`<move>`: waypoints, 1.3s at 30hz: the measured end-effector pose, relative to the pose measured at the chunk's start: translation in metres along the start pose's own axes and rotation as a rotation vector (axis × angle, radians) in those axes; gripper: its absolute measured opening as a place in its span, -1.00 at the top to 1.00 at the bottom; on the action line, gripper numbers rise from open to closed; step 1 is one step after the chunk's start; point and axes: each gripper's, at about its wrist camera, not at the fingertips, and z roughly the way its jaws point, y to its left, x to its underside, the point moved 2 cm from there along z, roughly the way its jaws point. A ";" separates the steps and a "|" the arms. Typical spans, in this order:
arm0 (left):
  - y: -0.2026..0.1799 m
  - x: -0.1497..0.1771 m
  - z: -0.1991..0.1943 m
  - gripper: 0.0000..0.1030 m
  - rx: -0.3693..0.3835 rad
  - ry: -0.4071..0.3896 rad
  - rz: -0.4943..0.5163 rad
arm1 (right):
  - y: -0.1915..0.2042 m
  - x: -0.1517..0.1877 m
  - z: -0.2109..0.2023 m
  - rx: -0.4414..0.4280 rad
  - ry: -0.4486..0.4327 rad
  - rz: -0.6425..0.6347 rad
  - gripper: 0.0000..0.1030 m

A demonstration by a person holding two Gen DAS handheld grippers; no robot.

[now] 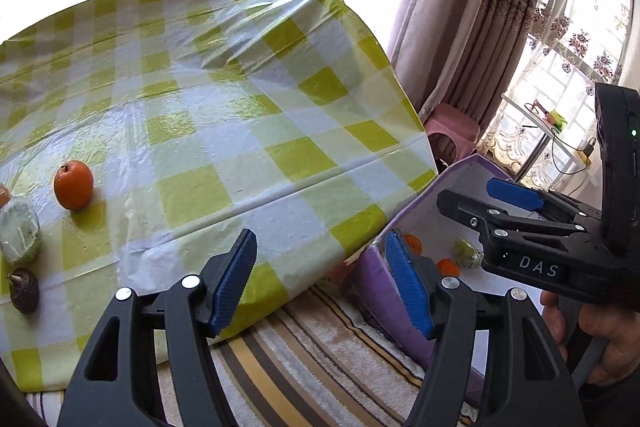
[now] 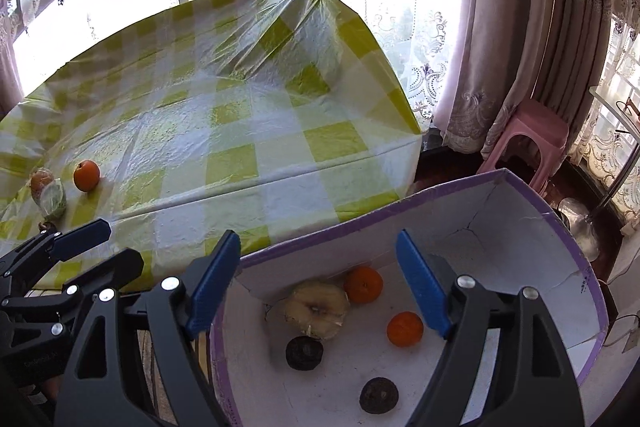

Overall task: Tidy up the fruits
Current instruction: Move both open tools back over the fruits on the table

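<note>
Orange fruit upright on tbl, stem end up.

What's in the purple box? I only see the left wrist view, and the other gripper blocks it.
Observer: The purple box holds five fruits: two oranges, one pale wrapped fruit, two dark round fruits.
Operator: Is the right gripper holding any?
Observer: No, the right gripper is open and empty.
Operator: What's that orange bit at my left edge?
Observer: A brownish-orange fruit right beside the green wrapped fruit on the table.
</note>
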 end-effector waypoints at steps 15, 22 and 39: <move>0.106 0.012 -0.058 -0.28 -0.099 -0.078 -0.201 | 0.096 0.004 0.018 -0.115 0.040 -0.123 -0.56; 0.147 0.024 -0.079 -0.28 -0.150 -0.092 -0.282 | 0.139 0.011 0.026 -0.168 0.061 -0.178 -0.56; 0.217 0.047 -0.092 -0.25 -0.285 -0.021 -0.390 | 0.204 0.017 0.041 -0.229 0.076 -0.253 -0.56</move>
